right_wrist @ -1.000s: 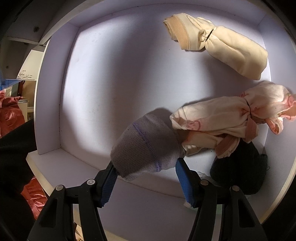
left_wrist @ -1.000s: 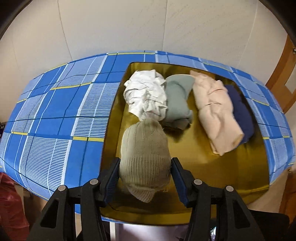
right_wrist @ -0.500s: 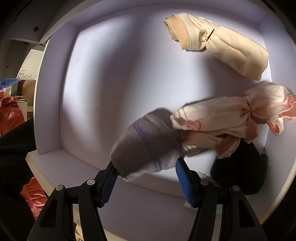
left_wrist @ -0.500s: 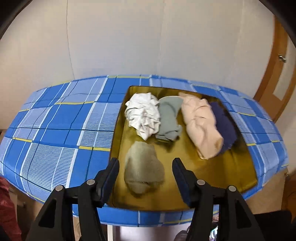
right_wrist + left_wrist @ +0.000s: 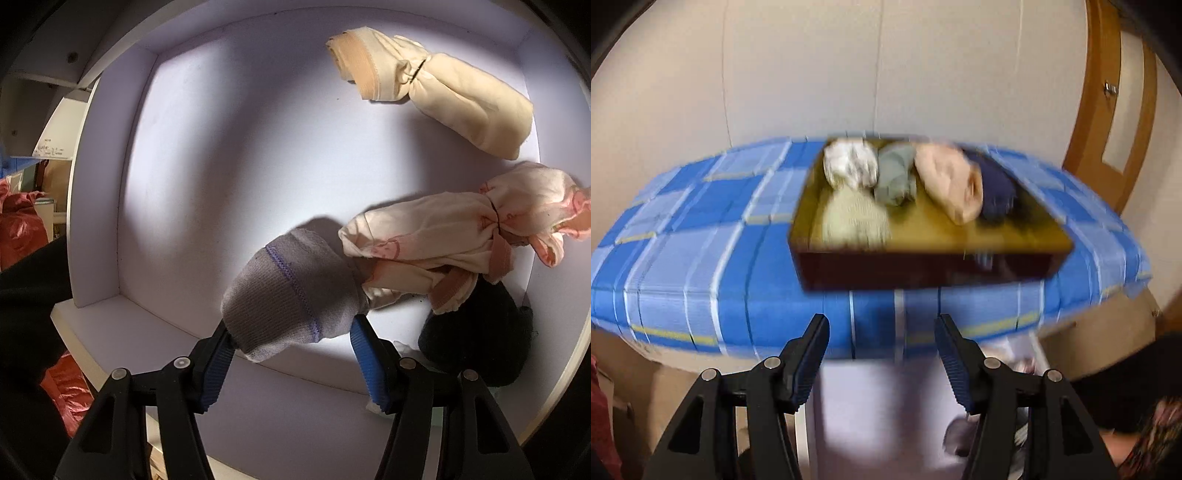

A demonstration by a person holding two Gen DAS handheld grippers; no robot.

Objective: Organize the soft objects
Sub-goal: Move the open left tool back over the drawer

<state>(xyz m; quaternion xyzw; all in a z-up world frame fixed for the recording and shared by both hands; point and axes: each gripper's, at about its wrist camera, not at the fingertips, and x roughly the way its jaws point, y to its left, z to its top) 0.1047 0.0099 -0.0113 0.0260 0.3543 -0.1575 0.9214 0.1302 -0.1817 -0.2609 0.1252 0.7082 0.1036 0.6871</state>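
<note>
Grey sock pinched over white compartment; knit hat resting in tray

Right gripper (image 5: 291, 338) clamped on grey sock (image 5: 290, 291), just beside pink-patterned bundle (image 5: 454, 236), cream bundle (image 5: 436, 88) farther back. Left gripper (image 5: 881, 352) spread and empty, near side of blue checked cloth (image 5: 687, 236); beige knit hat (image 5: 855, 218) at near left of wooden tray (image 5: 923, 267).
</note>
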